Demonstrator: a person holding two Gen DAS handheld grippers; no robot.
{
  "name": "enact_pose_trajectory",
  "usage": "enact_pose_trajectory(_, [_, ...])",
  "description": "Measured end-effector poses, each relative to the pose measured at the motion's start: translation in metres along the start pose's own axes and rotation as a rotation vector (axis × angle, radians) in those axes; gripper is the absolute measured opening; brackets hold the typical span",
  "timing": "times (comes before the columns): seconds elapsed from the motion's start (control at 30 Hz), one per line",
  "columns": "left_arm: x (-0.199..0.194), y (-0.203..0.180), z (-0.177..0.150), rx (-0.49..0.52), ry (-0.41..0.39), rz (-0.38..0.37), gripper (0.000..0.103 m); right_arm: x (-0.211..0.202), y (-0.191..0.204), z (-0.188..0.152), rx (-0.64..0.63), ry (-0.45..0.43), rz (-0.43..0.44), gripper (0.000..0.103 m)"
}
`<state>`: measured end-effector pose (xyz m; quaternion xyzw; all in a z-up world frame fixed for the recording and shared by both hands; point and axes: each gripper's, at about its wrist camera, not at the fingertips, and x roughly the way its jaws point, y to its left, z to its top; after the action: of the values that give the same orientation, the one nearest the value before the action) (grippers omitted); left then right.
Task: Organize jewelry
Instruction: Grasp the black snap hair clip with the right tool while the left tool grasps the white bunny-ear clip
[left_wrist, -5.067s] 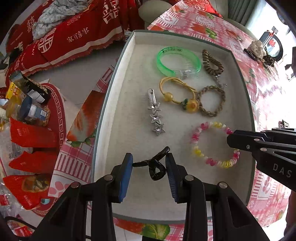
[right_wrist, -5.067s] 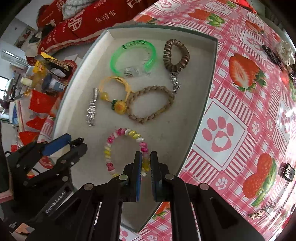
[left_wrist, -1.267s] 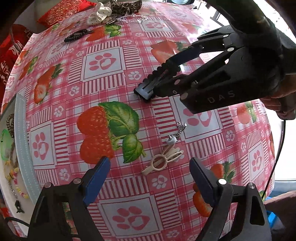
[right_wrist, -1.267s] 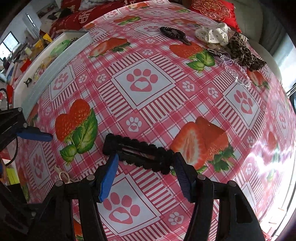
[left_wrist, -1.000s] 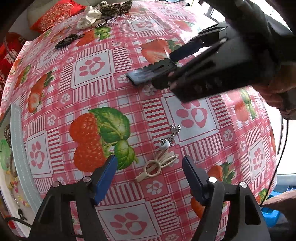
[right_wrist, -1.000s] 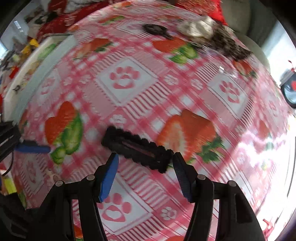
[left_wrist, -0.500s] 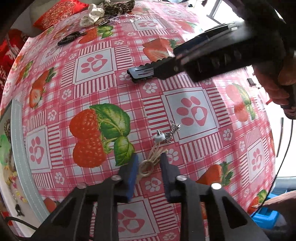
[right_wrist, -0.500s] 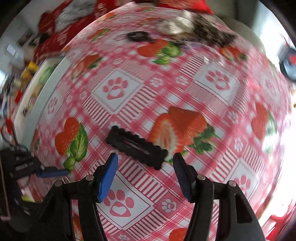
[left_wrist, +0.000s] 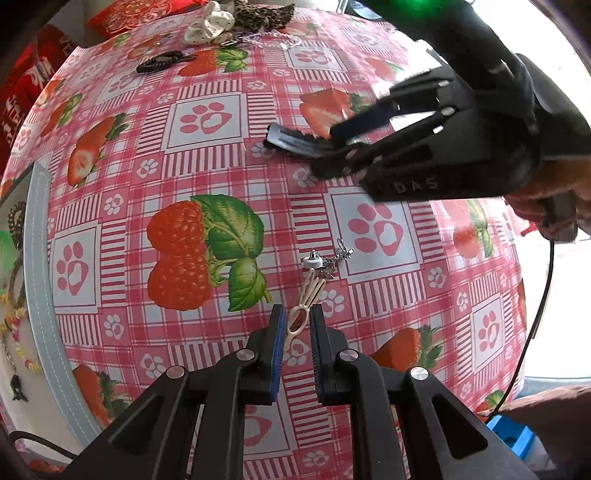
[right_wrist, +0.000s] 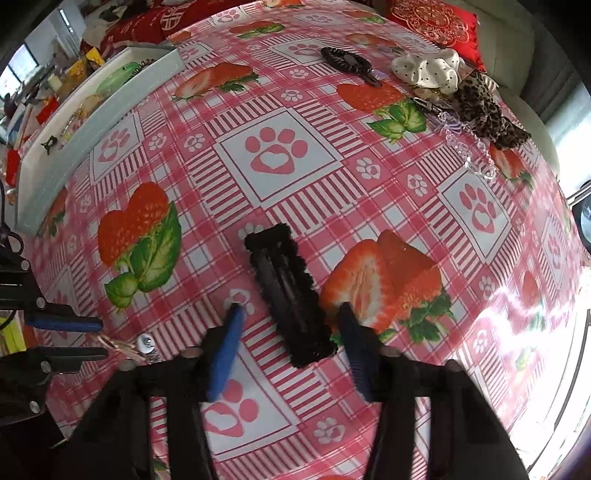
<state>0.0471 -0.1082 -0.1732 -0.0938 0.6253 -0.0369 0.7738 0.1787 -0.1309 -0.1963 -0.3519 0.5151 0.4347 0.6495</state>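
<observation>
Left gripper (left_wrist: 295, 325) clamped on cream hairpin (left_wrist: 308, 295); right gripper (right_wrist: 291, 325), jaws closing, straddles black hair clip (right_wrist: 286, 291), long axis running between them.

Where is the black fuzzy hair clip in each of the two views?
Left wrist view: black hair clip upper centre, under the right gripper.
Right wrist view: black hair clip lower centre, between the right gripper's fingers.
Shared landmark: white tray at the left.

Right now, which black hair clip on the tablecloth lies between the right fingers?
The fuzzy-edged rectangular black clip, lying between the right gripper's blue fingers. The other black clip lies far off, near the white scrunchie.
</observation>
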Motion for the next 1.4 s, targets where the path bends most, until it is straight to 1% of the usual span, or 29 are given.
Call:
enact_pose_trajectory(0.03, [-0.001,0.001,0.0,-0.006,-0.001,0.0,0.02,-0.001,0.0,0.0,0.011,0.001,0.004,0.031])
enact_pose_trajectory(0.2, [-0.005,0.005,0.007,-0.021,-0.003,0.002,0.02,-0.004,-0.004,-0.003,0.113,0.003,0.022,0.03])
enact_pose_trajectory(0.3, [-0.011,0.016,0.01,-0.043,-0.011,-0.001,0.02,-0.011,-0.013,-0.01,0.216,-0.007,0.063,0.03])
enact_pose_trajectory(0.37, [-0.015,0.021,0.011,-0.054,-0.019,0.011,0.02,-0.015,-0.016,-0.014,0.278,-0.013,0.085,0.03])
enact_pose_trajectory(0.5, [-0.022,0.026,0.011,-0.02,-0.038,0.068,0.02,-0.025,-0.022,-0.026,0.355,-0.017,0.118,0.03])
enact_pose_trajectory(0.57, [-0.023,0.025,0.01,-0.003,-0.031,0.075,0.021,-0.028,-0.019,-0.033,0.372,-0.019,0.126,0.03])
enact_pose_trajectory(0.6, [-0.022,0.024,0.01,0.001,-0.024,0.077,0.024,-0.031,-0.019,-0.036,0.384,-0.019,0.131,0.03])
enact_pose_trajectory(0.63, [-0.02,0.021,0.01,0.006,-0.017,0.082,0.049,-0.034,-0.013,-0.041,0.395,-0.019,0.135,0.03])
enact_pose_trajectory(0.67, [-0.021,0.022,0.008,0.014,-0.02,0.099,0.069,-0.035,-0.01,-0.046,0.405,-0.018,0.139,0.03])
enact_pose_trajectory(0.7, [-0.02,0.018,0.008,0.019,-0.037,0.122,0.098,-0.036,-0.011,-0.05,0.427,-0.015,0.148,0.03])
enact_pose_trajectory(0.73, [-0.019,0.012,0.008,0.026,-0.057,0.14,0.101,-0.034,-0.009,-0.05,0.439,-0.014,0.152,0.03])
enact_pose_trajectory(0.77, [-0.021,0.011,0.007,0.044,-0.068,0.147,0.101,-0.033,-0.009,-0.052,0.453,-0.012,0.157,0.03])
enact_pose_trajectory(0.9, [-0.01,0.005,0.01,0.075,-0.037,0.176,0.101,-0.035,-0.011,-0.065,0.506,-0.01,0.168,0.03])
enact_pose_trajectory(1.0, [0.002,0.0,0.013,0.108,-0.021,0.175,0.1,-0.035,-0.012,-0.07,0.544,-0.012,0.177,0.03])
enact_pose_trajectory(1.1, [0.013,-0.006,0.015,0.152,0.009,0.158,0.081,-0.036,-0.012,-0.073,0.57,-0.014,0.189,0.03])
enact_pose_trajectory(1.17, [0.019,-0.008,0.015,0.167,0.025,0.15,0.08,-0.036,-0.011,-0.075,0.582,-0.016,0.193,0.03])
enact_pose_trajectory(1.2, [0.021,-0.008,0.015,0.169,0.03,0.144,0.072,-0.037,-0.011,-0.076,0.586,-0.017,0.195,0.03])
enact_pose_trajectory(1.23, [0.024,-0.009,0.015,0.169,0.044,0.137,0.059,-0.038,-0.01,-0.076,0.593,-0.018,0.197,0.03])
enact_pose_trajectory(1.27, [0.026,-0.009,0.015,0.168,0.054,0.136,0.056,-0.038,-0.01,-0.077,0.596,-0.019,0.198,0.03])
enact_pose_trajectory(1.3, [0.025,-0.009,0.014,0.17,0.044,0.133,0.055,-0.039,-0.009,-0.077,0.602,-0.021,0.199,0.03])
enact_pose_trajectory(1.33, [0.025,-0.01,0.014,0.171,0.044,0.129,0.044,-0.039,-0.009,-0.077,0.607,-0.021,0.202,0.03])
enact_pose_trajectory(1.37, [0.024,-0.011,0.013,0.179,0.037,0.136,0.037,-0.039,-0.009,-0.077,0.61,-0.022,0.203,0.03])
enact_pose_trajectory(1.4, [0.024,-0.01,0.013,0.182,0.036,0.131,0.026,-0.04,-0.008,-0.078,0.615,-0.023,0.203,0.03])
